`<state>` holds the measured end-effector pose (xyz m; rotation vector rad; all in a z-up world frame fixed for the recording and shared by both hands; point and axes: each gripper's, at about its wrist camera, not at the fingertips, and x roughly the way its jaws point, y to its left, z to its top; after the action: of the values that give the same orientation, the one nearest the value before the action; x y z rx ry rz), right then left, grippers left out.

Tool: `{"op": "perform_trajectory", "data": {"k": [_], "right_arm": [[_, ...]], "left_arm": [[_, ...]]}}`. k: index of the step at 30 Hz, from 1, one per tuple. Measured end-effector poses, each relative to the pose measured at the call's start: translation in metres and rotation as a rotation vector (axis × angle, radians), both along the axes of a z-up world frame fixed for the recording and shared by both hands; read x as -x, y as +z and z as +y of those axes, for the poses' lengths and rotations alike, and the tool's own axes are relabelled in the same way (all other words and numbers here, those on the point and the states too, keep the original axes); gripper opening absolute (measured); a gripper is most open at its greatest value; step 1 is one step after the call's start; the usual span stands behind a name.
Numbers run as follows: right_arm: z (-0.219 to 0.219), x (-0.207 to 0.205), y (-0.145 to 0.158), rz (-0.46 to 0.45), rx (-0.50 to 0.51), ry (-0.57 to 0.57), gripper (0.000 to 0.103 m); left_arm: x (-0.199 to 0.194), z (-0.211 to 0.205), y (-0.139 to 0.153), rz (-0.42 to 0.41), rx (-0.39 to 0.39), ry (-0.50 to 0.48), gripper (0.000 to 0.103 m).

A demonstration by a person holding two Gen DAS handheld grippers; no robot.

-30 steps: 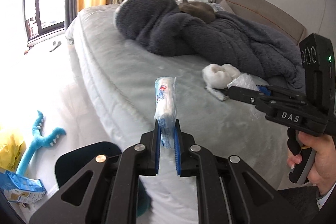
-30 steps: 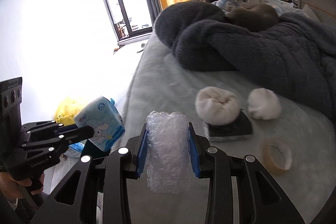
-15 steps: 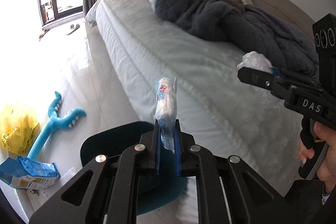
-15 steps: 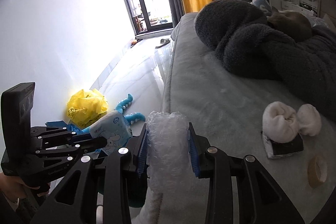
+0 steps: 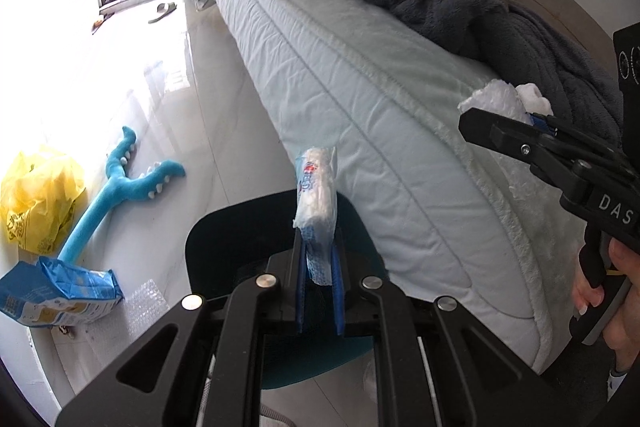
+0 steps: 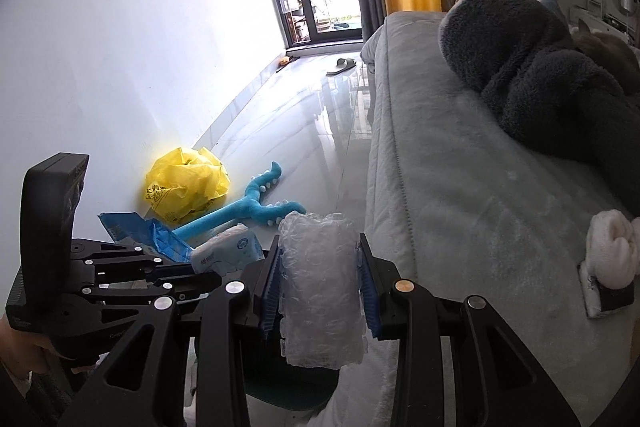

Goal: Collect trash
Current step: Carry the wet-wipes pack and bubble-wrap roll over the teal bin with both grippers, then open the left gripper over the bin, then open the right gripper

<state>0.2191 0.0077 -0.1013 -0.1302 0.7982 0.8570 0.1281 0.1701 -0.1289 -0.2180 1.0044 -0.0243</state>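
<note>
Midway through. Left gripper (image 5: 318,291) clamped on a tissue pack (image 5: 316,203), centre frame over the teal bin (image 5: 240,239). Right gripper (image 6: 320,291) squeezing a bubble-wrap roll (image 6: 320,287), lower centre. Not yet dropped. Left on floor, lower left: blue bag (image 5: 56,291), yellow bag (image 5: 38,199).

My tongs hang over the dark teal round bin (image 5: 280,227), whose mouth lies open beneath them. The pale grey quilted mattress (image 5: 380,115) walls off the right side, just beside the bin. To the left, the glossy white tiled floor (image 5: 168,79) is blocked near the wall by a crumpled yellow plastic bag (image 6: 184,183), a teal forked plush toy (image 5: 120,187) and a torn blue paper packet (image 5: 56,291). The strip of floor toward the window stays passable.
</note>
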Motion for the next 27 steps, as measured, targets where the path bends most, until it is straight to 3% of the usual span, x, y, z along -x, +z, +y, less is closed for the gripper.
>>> {"op": "perform_trajectory", "data": {"k": [17, 19, 21, 27], "right_arm": [[0.041, 0.006, -0.02, 0.034, 0.05, 0.057, 0.035], [0.045, 0.006, -0.024, 0.041, 0.061, 0.059, 0.035], [0.048, 0.006, -0.029, 0.051, 0.076, 0.061, 0.035], [0.057, 0.004, -0.044, 0.085, 0.111, 0.068, 0.035]], "left_arm": [[0.013, 0.029, -0.032, 0.148, 0.05, 0.03, 0.015], [0.015, 0.033, -0.032, 0.149, 0.062, 0.036, 0.023], [0.016, 0.037, -0.03, 0.141, 0.063, 0.045, 0.042], [0.021, 0.046, -0.022, 0.1, 0.033, 0.09, 0.06]]}}
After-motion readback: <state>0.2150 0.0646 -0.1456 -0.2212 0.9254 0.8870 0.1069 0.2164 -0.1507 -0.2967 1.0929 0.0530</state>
